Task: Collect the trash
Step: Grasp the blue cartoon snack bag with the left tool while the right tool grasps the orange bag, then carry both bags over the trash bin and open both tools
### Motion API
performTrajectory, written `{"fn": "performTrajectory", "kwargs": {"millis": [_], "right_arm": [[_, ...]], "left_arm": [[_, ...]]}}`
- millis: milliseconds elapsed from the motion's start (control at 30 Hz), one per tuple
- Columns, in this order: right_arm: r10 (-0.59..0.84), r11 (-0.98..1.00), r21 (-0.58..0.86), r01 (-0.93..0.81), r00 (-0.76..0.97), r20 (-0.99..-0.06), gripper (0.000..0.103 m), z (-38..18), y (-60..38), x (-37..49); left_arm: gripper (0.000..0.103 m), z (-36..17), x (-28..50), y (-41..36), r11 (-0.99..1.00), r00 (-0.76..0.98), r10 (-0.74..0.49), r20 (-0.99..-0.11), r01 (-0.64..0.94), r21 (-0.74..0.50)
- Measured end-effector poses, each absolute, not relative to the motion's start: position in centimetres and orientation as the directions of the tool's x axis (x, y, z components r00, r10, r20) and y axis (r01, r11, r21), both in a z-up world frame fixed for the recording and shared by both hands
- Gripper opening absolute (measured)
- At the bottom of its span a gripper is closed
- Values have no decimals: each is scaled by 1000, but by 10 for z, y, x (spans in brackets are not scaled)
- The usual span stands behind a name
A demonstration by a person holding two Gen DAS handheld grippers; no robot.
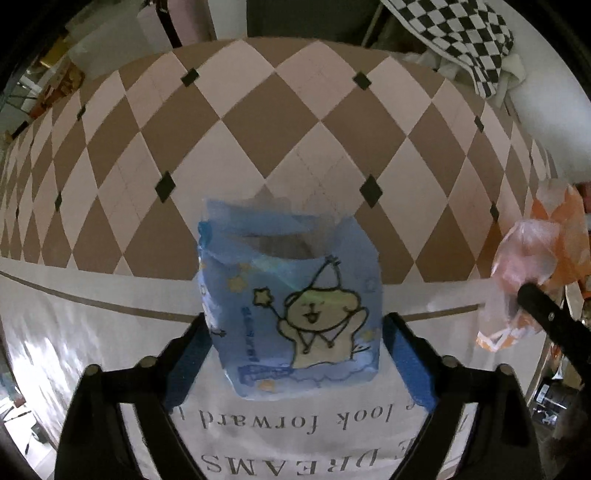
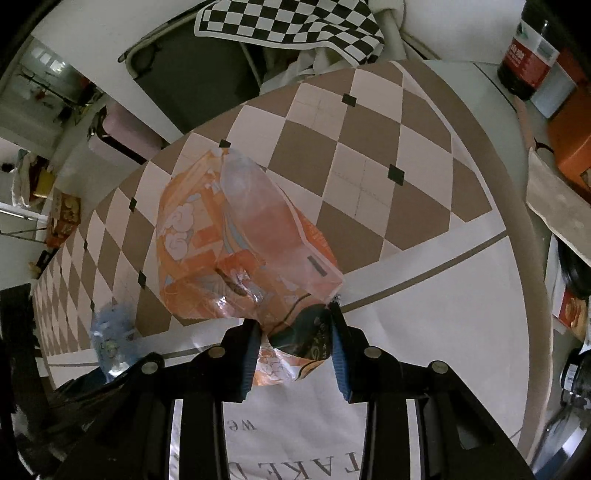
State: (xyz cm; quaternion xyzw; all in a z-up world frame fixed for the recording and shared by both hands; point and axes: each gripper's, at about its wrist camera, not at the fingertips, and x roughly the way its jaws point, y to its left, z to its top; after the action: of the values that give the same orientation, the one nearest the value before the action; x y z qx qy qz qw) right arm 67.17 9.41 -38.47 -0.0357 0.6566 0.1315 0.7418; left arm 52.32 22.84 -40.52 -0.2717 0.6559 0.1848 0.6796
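Observation:
An empty blue snack bag (image 1: 291, 306) with a cartoon bear stands upright on the patterned tablecloth, between the blue pads of my left gripper (image 1: 295, 354). The jaws stand wide on either side of it, apart from it. The bag also shows small in the right wrist view (image 2: 110, 339). My right gripper (image 2: 293, 347) is shut on an orange and clear plastic bag (image 2: 240, 240) and holds it above the cloth. That orange bag shows at the right edge of the left wrist view (image 1: 535, 258), with a black finger (image 1: 546, 314) of the right gripper on it.
The tablecloth (image 1: 258, 122) has brown and pink diamonds and a white border with print. A checkered cloth (image 2: 288, 26) hangs on a chair behind. A dark bottle (image 2: 528, 55), orange boxes (image 2: 572, 147) and clutter stand at the right.

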Motion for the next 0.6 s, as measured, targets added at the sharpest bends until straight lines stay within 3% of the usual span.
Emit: {"fn": "performTrajectory", "kwargs": {"millis": [33, 100, 600], "right_arm": [[149, 962, 120, -245, 104, -983, 36, -383, 95, 669], [154, 960, 124, -250, 105, -982, 36, -383, 96, 668], [166, 945, 111, -307, 158, -973, 36, -352, 100, 628]], "left_arm": [[73, -405, 525, 228, 785, 76, -95, -993, -608, -122], [70, -400, 523, 228, 783, 91, -99, -991, -608, -134], [67, -364, 478, 221, 803, 171, -15, -985, -585, -114]]}}
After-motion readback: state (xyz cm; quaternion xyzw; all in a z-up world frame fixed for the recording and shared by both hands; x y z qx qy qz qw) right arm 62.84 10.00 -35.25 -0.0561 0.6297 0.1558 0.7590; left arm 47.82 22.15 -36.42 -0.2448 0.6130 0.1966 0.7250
